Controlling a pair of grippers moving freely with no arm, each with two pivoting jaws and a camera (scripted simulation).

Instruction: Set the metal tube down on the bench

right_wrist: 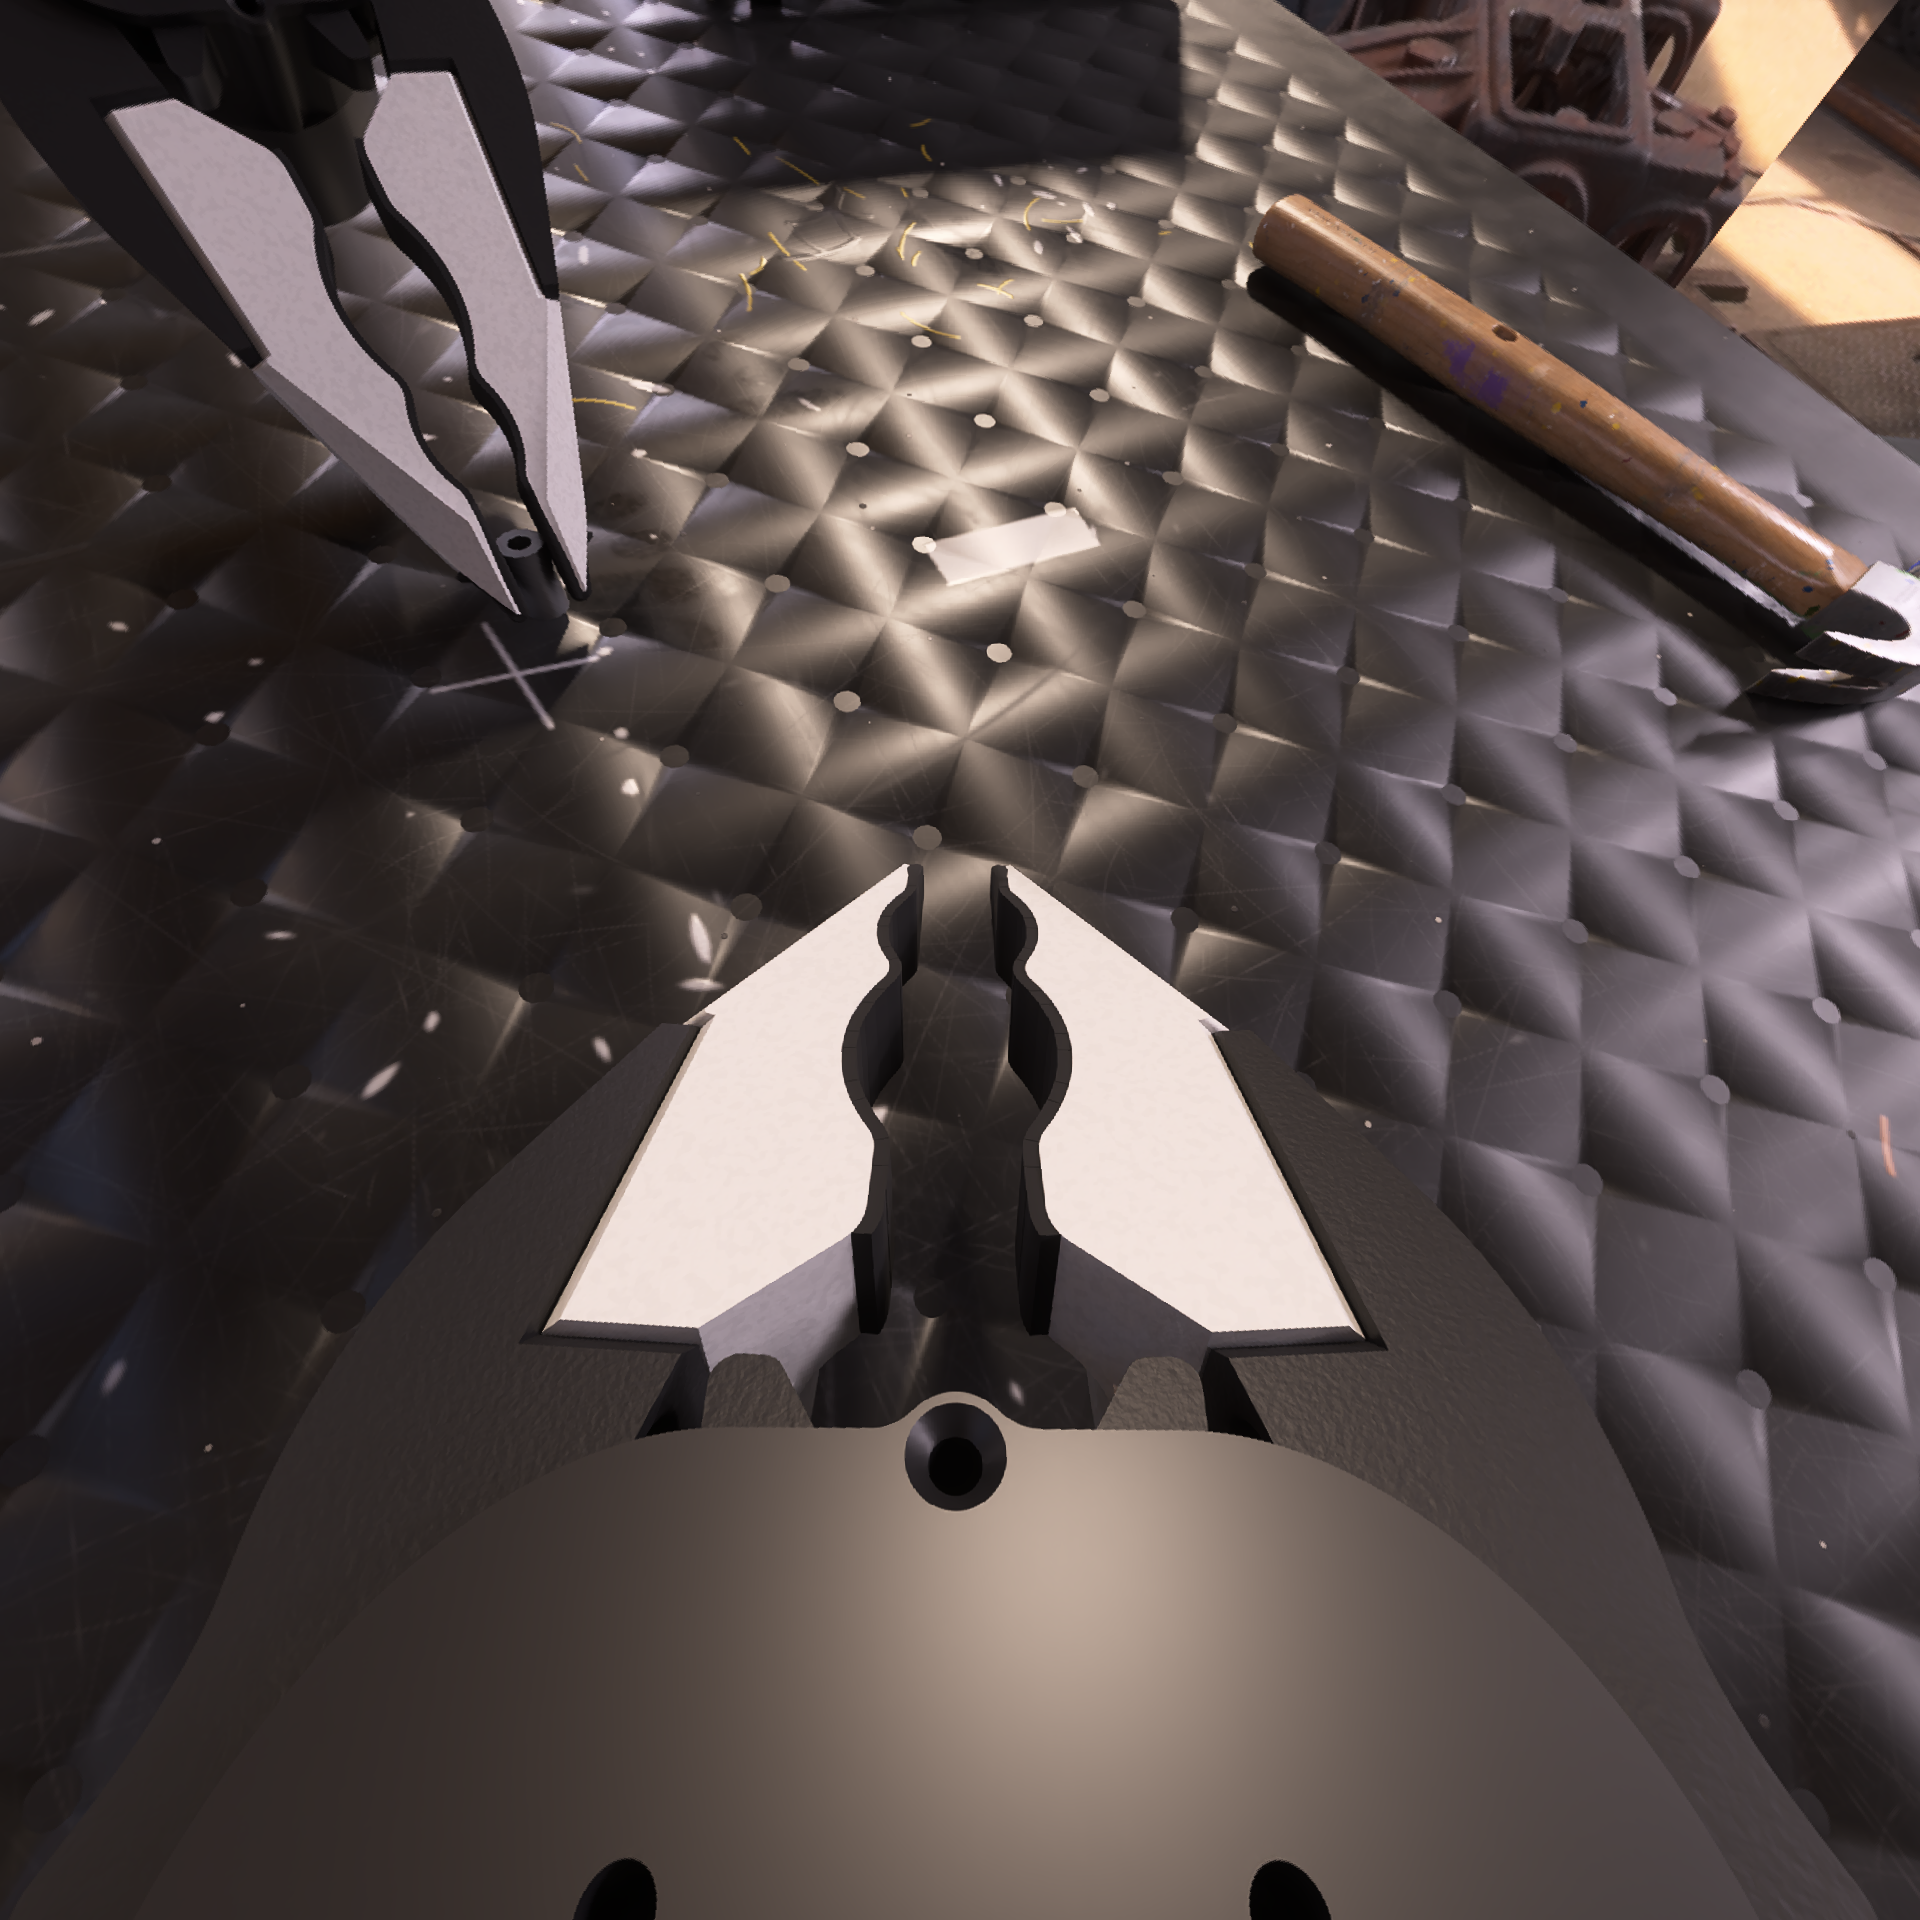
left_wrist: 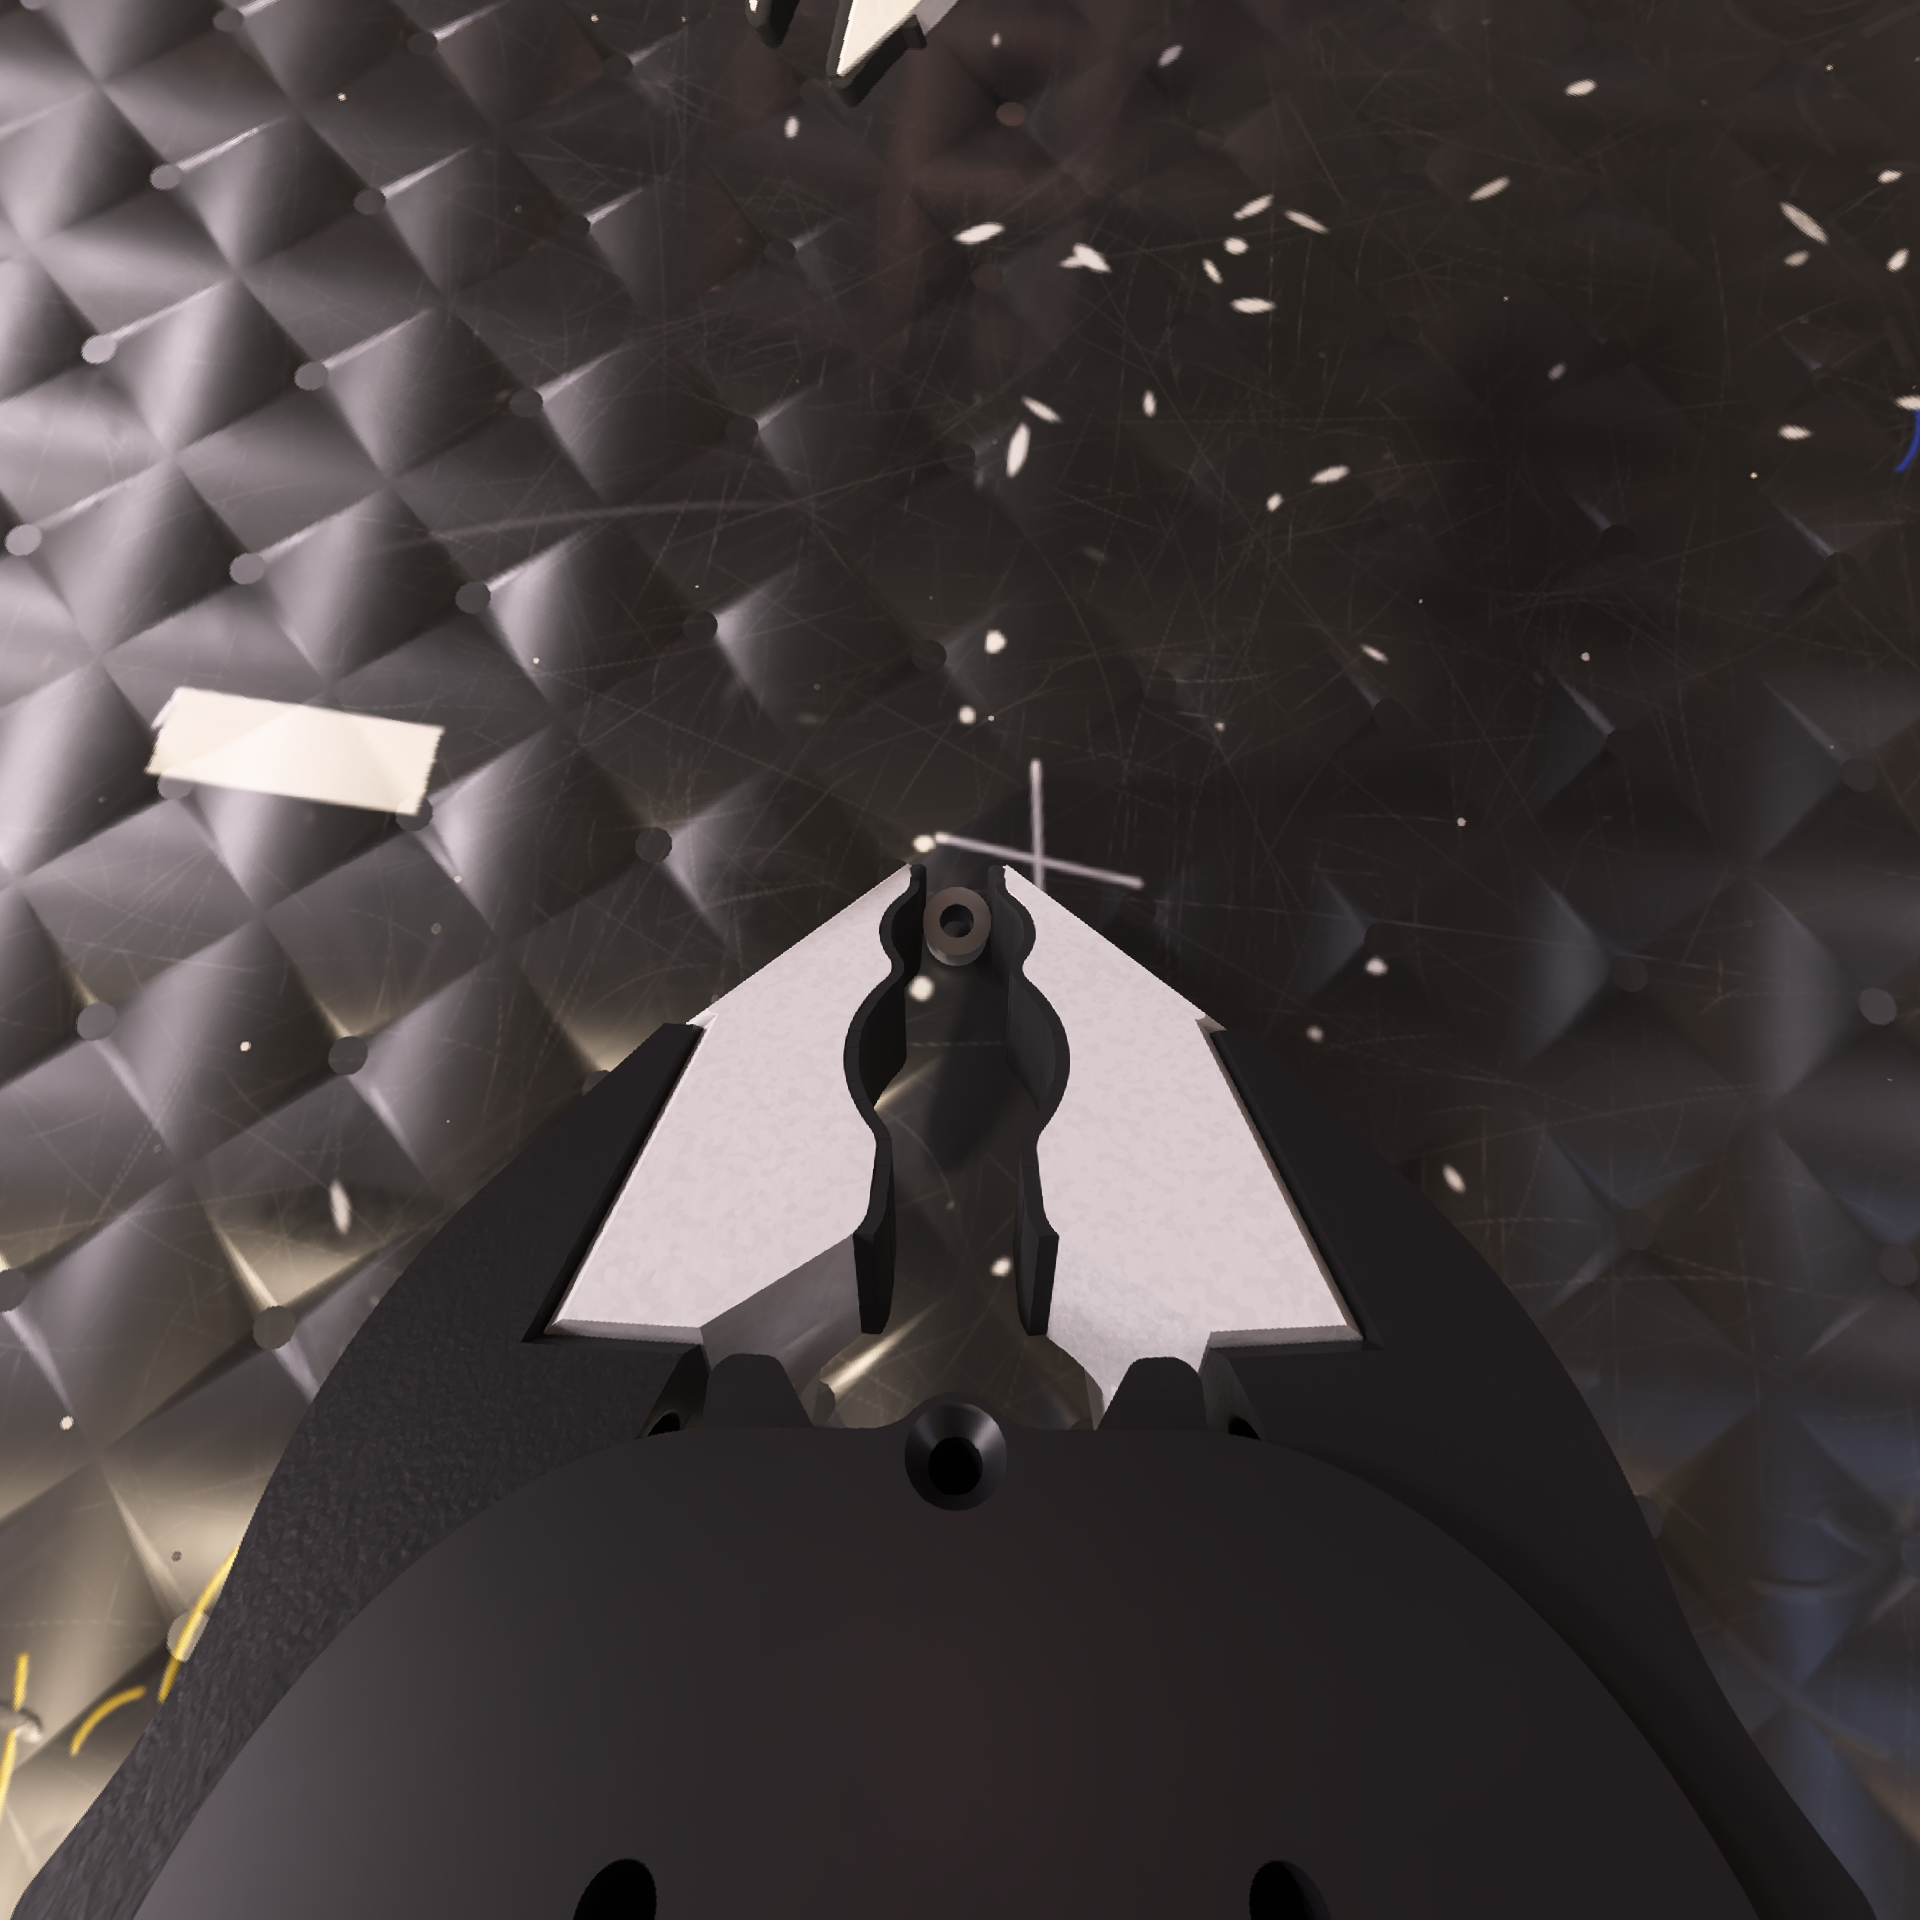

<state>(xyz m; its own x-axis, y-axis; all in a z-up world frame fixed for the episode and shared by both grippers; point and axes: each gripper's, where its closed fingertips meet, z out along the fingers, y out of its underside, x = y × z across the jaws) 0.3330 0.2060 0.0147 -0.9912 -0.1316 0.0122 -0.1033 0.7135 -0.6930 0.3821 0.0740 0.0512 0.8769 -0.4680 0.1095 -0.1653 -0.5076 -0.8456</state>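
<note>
One small metal tube (left_wrist: 952,921) stands upright between the tips of the left tool (left_wrist: 958,883), its open round end facing up toward the left wrist camera. From the right wrist view the same tube (right_wrist: 523,566) sits low in the left tool (right_wrist: 540,603), and its bottom end meets the worktop (right_wrist: 1039,665) or comes very close; which of the two cannot be told. The left tool's white fingers (right_wrist: 416,457) are drawn in around the tube with a thin gap showing on either side of it in the left wrist view, so whether they truly pinch it cannot be told.

Just beside the tube a thin scratched cross (right_wrist: 517,670) marks the worktop; in the left wrist view that cross (left_wrist: 1037,862) lies right past the fingertips. The worktop is dark metal with a swirled diamond pattern, fine scratches, rows of small round holes and scattered pale flecks (left_wrist: 1086,258). A pale strip of tape (right_wrist: 1013,545) lies flat to the right of the tube, apart from it. Thin yellow shavings (right_wrist: 904,244) are strewn farther back.

The right tool (right_wrist: 956,868) hovers over bare worktop, well apart from the tube, its fingers slightly spread and holding nothing. A hammer with a wooden handle (right_wrist: 1558,416) lies at the far right, and behind it a rusty iron piece (right_wrist: 1558,114) sits at the worktop's edge, with a warm-lit floor beyond.
</note>
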